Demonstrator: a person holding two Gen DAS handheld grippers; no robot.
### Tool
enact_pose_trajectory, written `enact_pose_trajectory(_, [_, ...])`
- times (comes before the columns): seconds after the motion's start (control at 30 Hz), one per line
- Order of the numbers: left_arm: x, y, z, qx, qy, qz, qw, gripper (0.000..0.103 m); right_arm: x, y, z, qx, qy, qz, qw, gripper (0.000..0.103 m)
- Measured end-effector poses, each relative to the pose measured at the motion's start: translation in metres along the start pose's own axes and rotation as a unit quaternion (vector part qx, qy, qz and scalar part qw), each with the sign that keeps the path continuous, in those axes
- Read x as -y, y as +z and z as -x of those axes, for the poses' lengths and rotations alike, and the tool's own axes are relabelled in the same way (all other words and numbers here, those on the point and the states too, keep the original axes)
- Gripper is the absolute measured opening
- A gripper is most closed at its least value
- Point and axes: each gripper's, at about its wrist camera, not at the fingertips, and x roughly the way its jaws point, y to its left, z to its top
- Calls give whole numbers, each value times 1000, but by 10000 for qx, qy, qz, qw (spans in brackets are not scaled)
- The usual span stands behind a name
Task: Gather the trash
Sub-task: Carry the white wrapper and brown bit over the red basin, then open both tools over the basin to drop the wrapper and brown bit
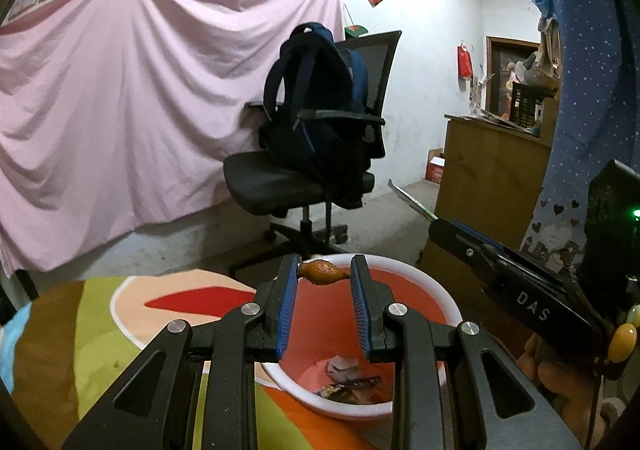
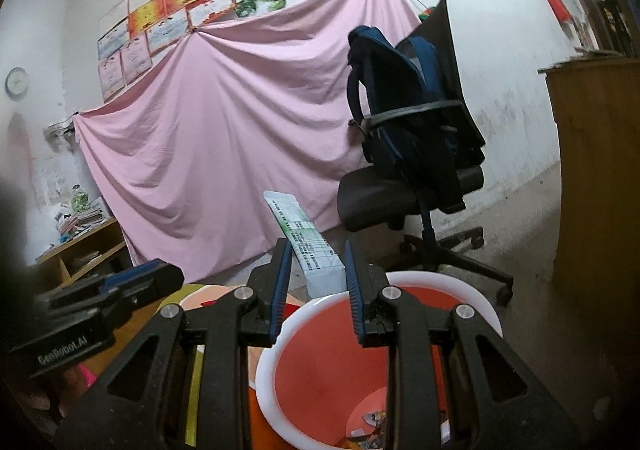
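Left gripper (image 1: pixel 325 270) pinched small brown food scrap (image 1: pixel 323 271) over far rim of red plastic bin with white rim (image 1: pixel 451 300). Right gripper (image 2: pixel 316 256) clamped flat white printed carton (image 2: pixel 308 240), also above bin's far rim. Paper scraps (image 1: pixel 345 368) lay at bin's bottom.

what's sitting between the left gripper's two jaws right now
A small orange-brown scrap is pinched at the tips of the left gripper, above the red bucket. The left wrist view shows it.
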Motion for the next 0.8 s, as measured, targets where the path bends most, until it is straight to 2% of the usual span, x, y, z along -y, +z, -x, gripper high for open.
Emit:
enact_pose_trajectory(0.33, [-11, -5, -20, -306, -275, 593, 9974, 23, 12, -6, -11, -309, -185, -238, 9991, 58])
enact_pose_trajectory(0.5, [-16, -5, -25, -437, -323, 717, 9959, 23, 17, -9, -14, -391, -255, -333, 9984, 58])
enact_pose_trajectory(0.7, [-19, -8, -27, -499, -321, 778, 9952, 30, 22, -9, -15, -428, -310, -410, 9978, 58])
enact_pose_trajectory(0.8, [-20, -8, -25, -505, -314, 782, 9952, 31, 23, -9, -15, -440, -313, -429, 9976, 59])
